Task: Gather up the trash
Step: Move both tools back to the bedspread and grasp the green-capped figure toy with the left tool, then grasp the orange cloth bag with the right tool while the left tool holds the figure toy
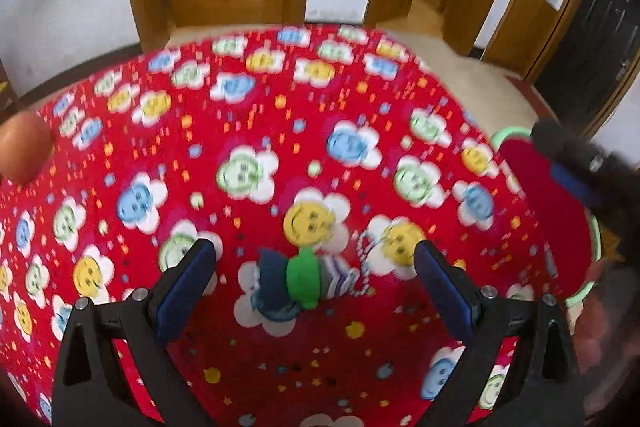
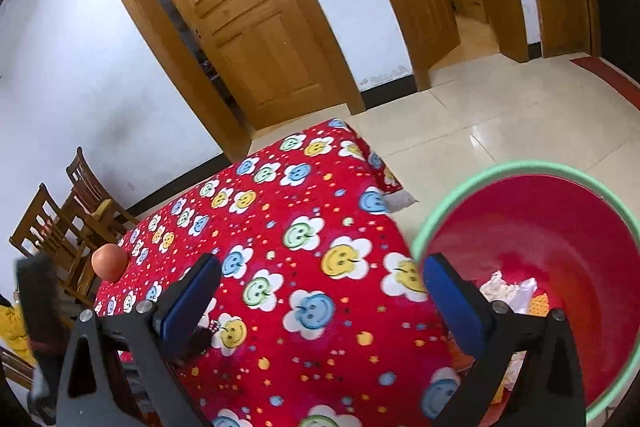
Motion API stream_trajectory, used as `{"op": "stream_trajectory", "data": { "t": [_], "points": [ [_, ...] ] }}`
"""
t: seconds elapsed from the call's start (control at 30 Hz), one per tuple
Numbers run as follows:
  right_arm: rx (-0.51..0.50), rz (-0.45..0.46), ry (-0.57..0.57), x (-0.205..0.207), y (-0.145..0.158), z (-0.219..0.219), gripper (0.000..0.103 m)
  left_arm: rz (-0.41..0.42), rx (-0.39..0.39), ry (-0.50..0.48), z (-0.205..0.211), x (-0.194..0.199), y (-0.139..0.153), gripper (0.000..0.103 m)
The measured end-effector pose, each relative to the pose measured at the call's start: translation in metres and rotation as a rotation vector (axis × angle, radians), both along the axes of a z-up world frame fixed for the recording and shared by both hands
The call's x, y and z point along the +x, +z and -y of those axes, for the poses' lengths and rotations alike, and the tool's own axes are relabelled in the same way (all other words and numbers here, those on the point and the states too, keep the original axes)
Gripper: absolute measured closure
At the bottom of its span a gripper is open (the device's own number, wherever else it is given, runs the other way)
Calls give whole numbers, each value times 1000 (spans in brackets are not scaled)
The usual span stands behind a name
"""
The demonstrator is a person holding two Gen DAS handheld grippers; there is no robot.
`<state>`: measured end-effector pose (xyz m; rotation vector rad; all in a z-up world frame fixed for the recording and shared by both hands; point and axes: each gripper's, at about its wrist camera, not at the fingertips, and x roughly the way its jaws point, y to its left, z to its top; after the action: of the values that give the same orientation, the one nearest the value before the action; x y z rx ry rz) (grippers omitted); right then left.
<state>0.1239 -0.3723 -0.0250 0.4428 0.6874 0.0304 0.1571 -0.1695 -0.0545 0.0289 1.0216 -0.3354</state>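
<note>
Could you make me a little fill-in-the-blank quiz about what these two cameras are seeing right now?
1. The left claw hangs open over a small wrapper with a bright ____ middle.
2. The red bin has a ____ rim.
3. The crumpled paper lies ____ the bin.
4. The table wears a red cloth printed with smiling ____.

Missing words: green; green; inside; flowers
</note>
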Motion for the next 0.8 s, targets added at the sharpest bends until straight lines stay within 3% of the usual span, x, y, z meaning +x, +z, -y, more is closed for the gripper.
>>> {"op": "stream_trajectory", "data": {
  "t": [0.07,0.13,0.23,0.43,0.63,0.8],
  "points": [
    [-23,4,2,2,1,-5,0,17,15,-5,0,-3,-1,13],
    [-37,12,11,4,4,-12,0,30,32,0,-1,-5,-1,34],
    [-42,14,34,8,5,-21,0,47,74,12,-2,-9,2,52],
    [-56,-4,55,12,-1,-29,0,56,33,0,-8,-17,12,52],
    [-33,12,54,6,2,-26,0,79,-81,33,-27,-40,40,52],
    [-61,2,95,7,-2,-44,0,124,-74,51,-49,-64,57,52]
  ]
}}
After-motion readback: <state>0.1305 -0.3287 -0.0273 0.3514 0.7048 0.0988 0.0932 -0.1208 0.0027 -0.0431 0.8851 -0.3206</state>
